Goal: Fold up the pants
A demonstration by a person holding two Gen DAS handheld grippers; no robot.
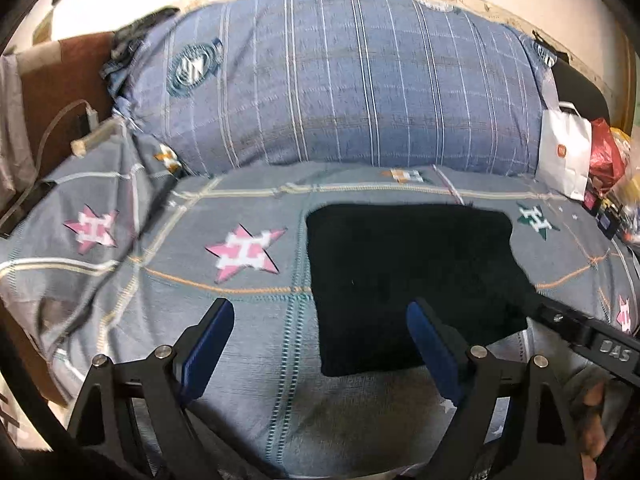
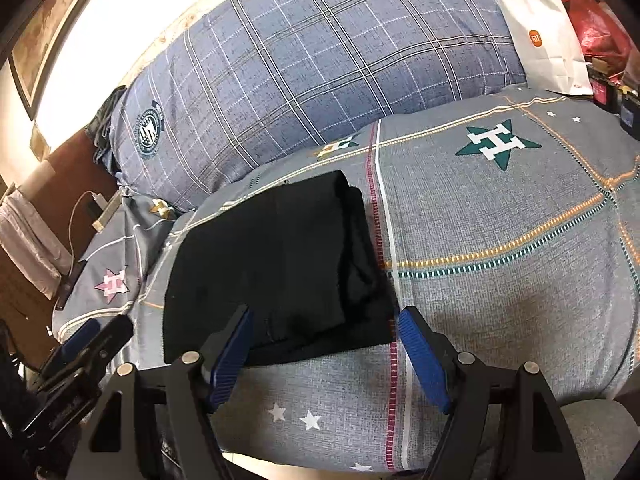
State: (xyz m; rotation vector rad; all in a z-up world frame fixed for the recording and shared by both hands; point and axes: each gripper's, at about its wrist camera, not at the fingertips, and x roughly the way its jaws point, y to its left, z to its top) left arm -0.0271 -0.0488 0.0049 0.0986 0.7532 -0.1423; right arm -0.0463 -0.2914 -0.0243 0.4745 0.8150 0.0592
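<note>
The black pants [image 1: 408, 280] lie folded into a compact rectangle on the grey star-patterned bedsheet [image 1: 248, 312]. In the right wrist view the pants [image 2: 280, 264] show stacked layers along their right edge. My left gripper [image 1: 320, 316] is open and empty, just in front of the pants' near left corner. My right gripper [image 2: 324, 320] is open and empty, its blue fingers either side of the pants' near right corner. The right gripper's body [image 1: 588, 340] shows at the right of the left wrist view. The left gripper [image 2: 86, 340] shows at the lower left of the right wrist view.
A large blue plaid pillow [image 1: 340, 88] lies behind the pants. A white paper bag [image 1: 564, 152] and a red bag [image 1: 604, 152] stand at the back right. A charger and cable [image 1: 90, 116] sit at the left by the brown headboard.
</note>
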